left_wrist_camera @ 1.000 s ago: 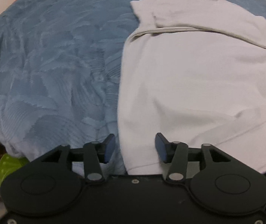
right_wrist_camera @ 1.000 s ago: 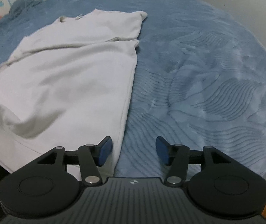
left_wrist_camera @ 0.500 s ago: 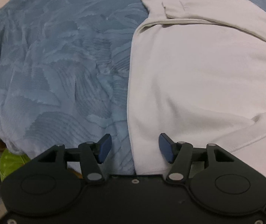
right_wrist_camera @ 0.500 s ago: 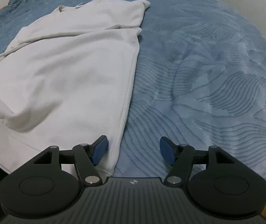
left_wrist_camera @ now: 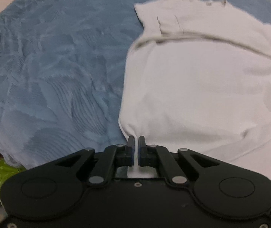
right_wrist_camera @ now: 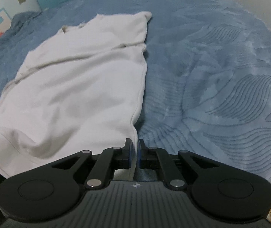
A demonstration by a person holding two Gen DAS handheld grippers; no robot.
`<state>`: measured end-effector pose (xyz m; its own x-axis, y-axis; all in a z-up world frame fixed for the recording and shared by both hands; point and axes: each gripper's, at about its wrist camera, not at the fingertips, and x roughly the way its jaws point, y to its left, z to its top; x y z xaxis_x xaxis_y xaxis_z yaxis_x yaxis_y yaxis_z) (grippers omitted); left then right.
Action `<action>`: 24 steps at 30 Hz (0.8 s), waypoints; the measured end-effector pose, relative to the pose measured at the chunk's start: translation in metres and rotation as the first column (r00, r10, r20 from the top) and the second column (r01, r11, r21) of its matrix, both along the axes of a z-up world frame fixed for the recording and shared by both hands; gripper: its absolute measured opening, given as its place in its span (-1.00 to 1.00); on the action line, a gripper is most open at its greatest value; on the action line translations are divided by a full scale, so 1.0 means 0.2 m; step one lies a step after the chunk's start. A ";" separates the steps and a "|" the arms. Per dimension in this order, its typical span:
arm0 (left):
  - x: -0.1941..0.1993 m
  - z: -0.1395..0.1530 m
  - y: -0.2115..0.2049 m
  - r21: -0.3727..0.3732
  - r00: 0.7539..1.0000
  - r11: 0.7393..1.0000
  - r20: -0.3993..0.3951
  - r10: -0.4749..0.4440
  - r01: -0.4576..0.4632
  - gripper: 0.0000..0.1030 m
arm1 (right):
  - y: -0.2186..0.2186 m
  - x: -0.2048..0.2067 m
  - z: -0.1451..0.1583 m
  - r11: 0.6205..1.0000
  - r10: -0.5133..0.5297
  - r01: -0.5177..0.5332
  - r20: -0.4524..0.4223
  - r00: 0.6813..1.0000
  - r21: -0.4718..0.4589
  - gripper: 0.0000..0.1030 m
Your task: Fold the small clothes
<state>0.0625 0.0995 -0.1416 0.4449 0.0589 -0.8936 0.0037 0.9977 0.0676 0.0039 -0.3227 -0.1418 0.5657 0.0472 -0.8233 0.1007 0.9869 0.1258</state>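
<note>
Both grippers (left_wrist_camera: pixel 136 139) (right_wrist_camera: pixel 134 142) pinch the unlabelled white shirt (left_wrist_camera: pixel 201 87).

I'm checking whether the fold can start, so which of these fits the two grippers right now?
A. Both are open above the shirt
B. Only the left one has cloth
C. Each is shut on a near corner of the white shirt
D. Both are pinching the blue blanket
C: the left gripper and the right gripper each have the white shirt pinched between closed fingers at its near edge.

a white t-shirt (left_wrist_camera: pixel 201 87) (right_wrist_camera: pixel 82 87) lies spread on the blue blanket, sleeves folded in, both near hem corners pinched and raised.
</note>
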 end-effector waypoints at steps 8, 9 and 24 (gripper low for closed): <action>0.14 0.20 -0.03 -0.008 0.993 0.999 0.117 -0.032 0.033 -0.98 | 0.01 0.08 0.21 1.000 -0.019 0.016 0.166 0.986 0.021 -0.93; 0.17 0.22 -0.03 -0.009 0.992 0.999 0.125 -0.031 0.032 -0.98 | 0.01 0.11 0.23 1.000 -0.016 0.012 0.179 0.984 0.023 -0.93; 0.76 0.15 -0.03 -0.004 0.980 1.000 0.199 -0.027 0.029 -0.49 | -0.09 0.67 0.15 0.993 -0.114 0.100 0.248 0.962 0.070 -0.57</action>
